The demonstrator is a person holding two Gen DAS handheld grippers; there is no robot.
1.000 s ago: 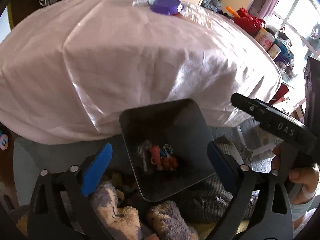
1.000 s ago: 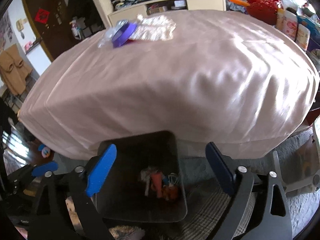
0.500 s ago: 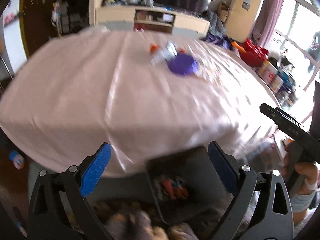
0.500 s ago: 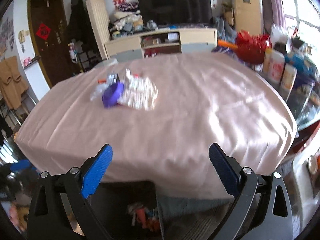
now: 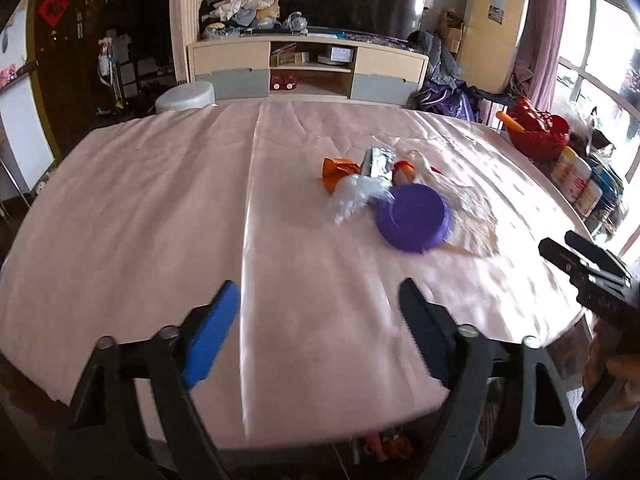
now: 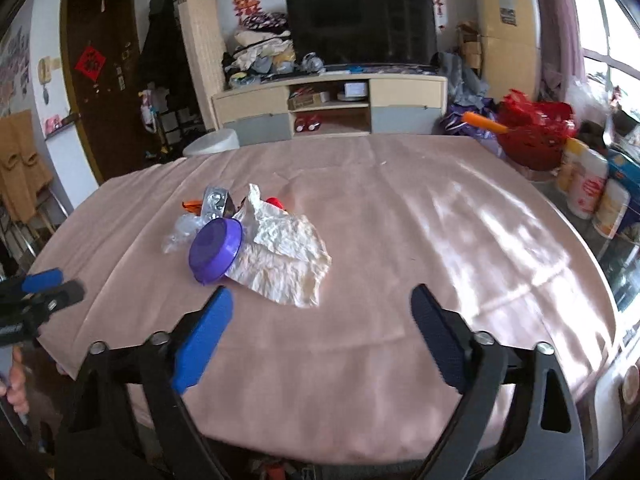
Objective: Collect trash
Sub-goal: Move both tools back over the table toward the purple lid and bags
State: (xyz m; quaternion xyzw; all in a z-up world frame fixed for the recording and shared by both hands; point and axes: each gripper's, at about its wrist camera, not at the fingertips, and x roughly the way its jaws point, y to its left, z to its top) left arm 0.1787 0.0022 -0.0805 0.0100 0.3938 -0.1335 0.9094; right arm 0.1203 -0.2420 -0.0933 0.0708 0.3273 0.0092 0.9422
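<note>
Item 1, trash pile: sits on your bench [image 6: 400, 240], a wide top under smooth pink satin-like cloth, left of centre in the right wrist view and right of centre in the left wrist view.
- Purple lid [image 6: 216, 249]: round, shallow plastic, tipped on edge, its hollow face turned toward the left side of the bench.
- Crumpled paper [image 6: 286, 256]: white, creased sheet, touching the lid, spreading from it toward your right gripper.
- Foil pack [image 6: 215, 202]: silver, oblong, long axis running away from you, behind the lid.
- Clear plastic wrap [image 5: 356, 194]: wrinkled, beside the lid.
- Orange wrapper [image 5: 338, 170]: folded, at the far edge of the pile.

Item 2, left gripper [image 5: 320, 330]: blue-padded fingers fairly wide and closing, nothing between them, above the near bench edge.

Item 3, right gripper [image 6: 322, 338]: fingers likewise wide and closing, holding nothing, short of the paper.
</note>
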